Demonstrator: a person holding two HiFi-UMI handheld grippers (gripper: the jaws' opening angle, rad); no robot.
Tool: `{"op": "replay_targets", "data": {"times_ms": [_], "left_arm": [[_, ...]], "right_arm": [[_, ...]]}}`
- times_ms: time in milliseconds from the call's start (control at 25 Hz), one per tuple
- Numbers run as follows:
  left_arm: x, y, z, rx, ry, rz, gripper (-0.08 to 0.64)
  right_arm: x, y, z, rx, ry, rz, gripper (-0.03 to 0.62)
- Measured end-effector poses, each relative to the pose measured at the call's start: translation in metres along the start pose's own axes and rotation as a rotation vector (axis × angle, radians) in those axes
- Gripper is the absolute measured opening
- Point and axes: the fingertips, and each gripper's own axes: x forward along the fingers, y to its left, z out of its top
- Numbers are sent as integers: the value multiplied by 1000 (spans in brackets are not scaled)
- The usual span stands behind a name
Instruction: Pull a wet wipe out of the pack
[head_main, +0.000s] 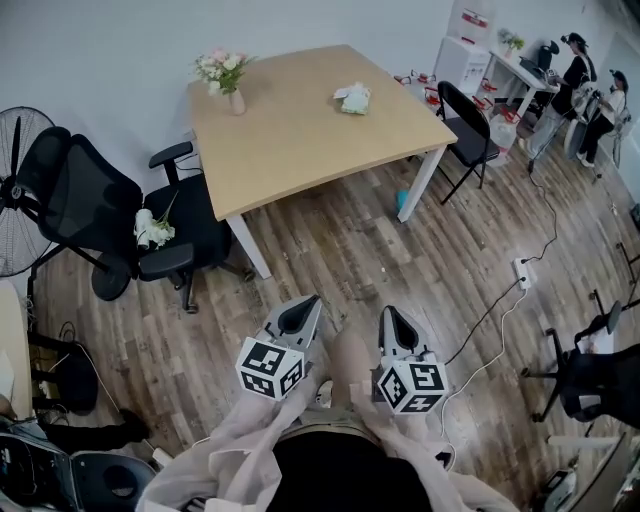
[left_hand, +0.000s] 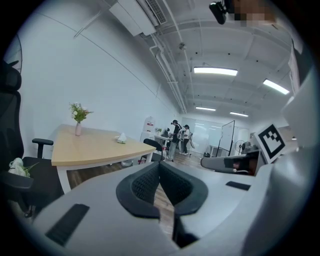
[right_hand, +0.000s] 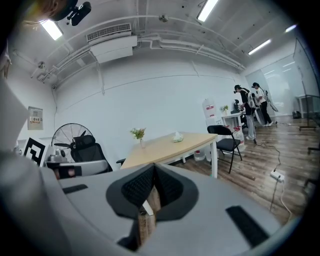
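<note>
Far from the wet wipe pack (head_main: 352, 98), my left gripper (head_main: 300, 312) and right gripper (head_main: 398, 322) were pressed together, empty; I judged approach necessary first.

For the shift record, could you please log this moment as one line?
phase: standing away from table | left gripper: shut, empty | right gripper: shut, empty | wipe pack: on table, untouched
</note>
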Motion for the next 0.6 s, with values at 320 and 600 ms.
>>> {"op": "replay_targets", "data": {"times_ms": [320,600], "left_arm": [[18,15,-2,-4,12,22,9],[49,19,4,-22,13,7,9]], "right_arm": [[17,-15,-1,15,11,-15,11],[41,-35,6,21,21,-19,11]]}}
